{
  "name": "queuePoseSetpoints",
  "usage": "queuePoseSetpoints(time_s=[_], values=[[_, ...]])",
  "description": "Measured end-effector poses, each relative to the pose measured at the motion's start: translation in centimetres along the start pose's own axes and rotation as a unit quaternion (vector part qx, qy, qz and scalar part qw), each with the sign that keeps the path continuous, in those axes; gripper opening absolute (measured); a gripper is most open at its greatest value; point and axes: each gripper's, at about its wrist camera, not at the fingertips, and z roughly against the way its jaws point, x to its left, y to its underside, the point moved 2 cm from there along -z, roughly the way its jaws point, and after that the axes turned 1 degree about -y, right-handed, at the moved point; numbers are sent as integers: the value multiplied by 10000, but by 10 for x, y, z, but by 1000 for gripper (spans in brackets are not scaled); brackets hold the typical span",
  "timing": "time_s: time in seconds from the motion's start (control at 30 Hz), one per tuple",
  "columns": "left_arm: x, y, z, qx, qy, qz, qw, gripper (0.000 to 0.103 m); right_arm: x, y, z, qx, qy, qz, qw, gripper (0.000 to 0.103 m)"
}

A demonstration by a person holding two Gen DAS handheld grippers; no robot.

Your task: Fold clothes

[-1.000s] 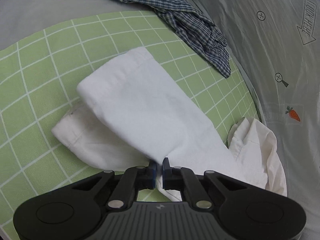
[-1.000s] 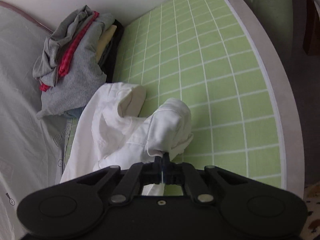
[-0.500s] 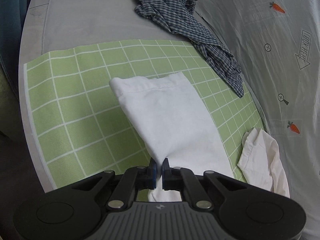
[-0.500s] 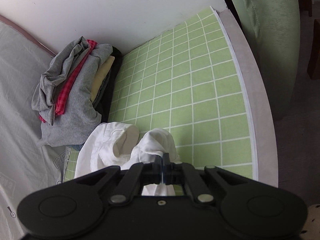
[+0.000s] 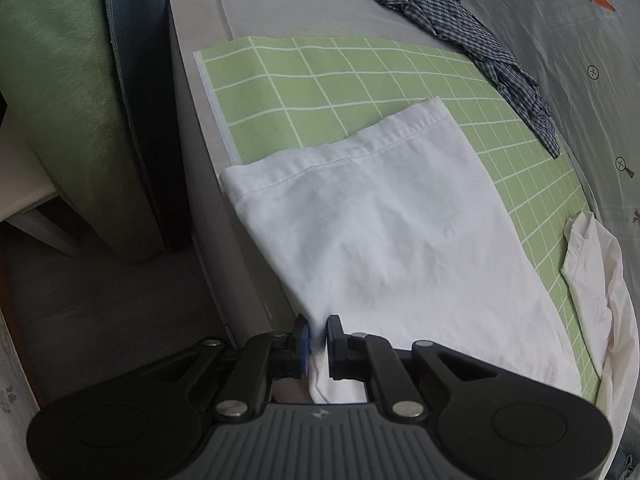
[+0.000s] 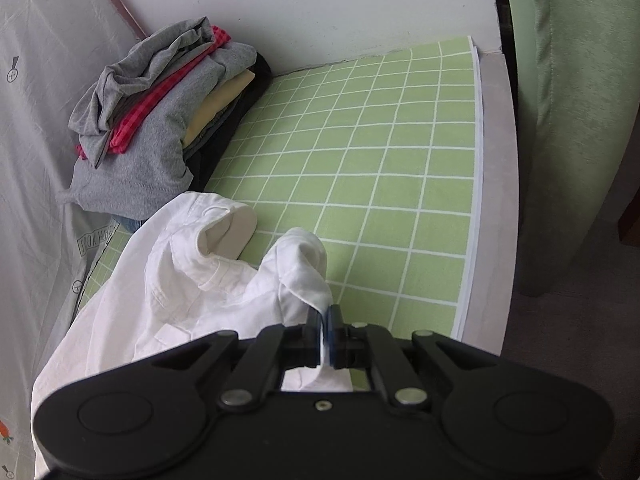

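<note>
A white shirt (image 5: 392, 232) lies stretched over the green checked mat (image 5: 320, 92), its hemmed end reaching past the mat's near edge onto the grey surface. My left gripper (image 5: 317, 334) is shut on the shirt's near edge. In the right wrist view the same white shirt (image 6: 192, 280) is bunched, with a cuff or collar fold (image 6: 230, 228) standing up. My right gripper (image 6: 325, 320) is shut on a pinch of its fabric above the mat (image 6: 360, 168).
A dark checked shirt (image 5: 460, 28) lies crumpled at the mat's far side. A pile of folded clothes (image 6: 160, 120), grey, red and tan, sits by the white wall. Green upholstery (image 5: 60, 100) flanks the surface's edge. A grey printed sheet (image 5: 580, 60) covers the rest.
My left gripper has pulled back toward the surface's edge, drawing the white shirt out flat. My right gripper has shifted with its pinch of fabric, and the bunched part sits closer.
</note>
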Motion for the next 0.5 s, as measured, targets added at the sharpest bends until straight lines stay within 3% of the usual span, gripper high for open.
queuePoseSetpoints(time_s=[0.17,0.23,0.37,0.43,0.5], values=[[-22,-23,16,-206,255,-560,9979,20,38,22,25,-288,185,891,9954,61],[-30,-37,22,-311,293,-703,9966,26,64,37,37,-441,102,1410,9890,67],[-36,-71,32,-578,304,-913,9937,31,128,94,52,-555,-339,2485,9664,91],[-37,-87,34,-791,273,-1024,9912,41,166,133,54,-415,-739,3038,9490,97],[-42,-102,30,-921,211,-1308,9869,43,200,176,54,-93,-1140,3519,9290,100]])
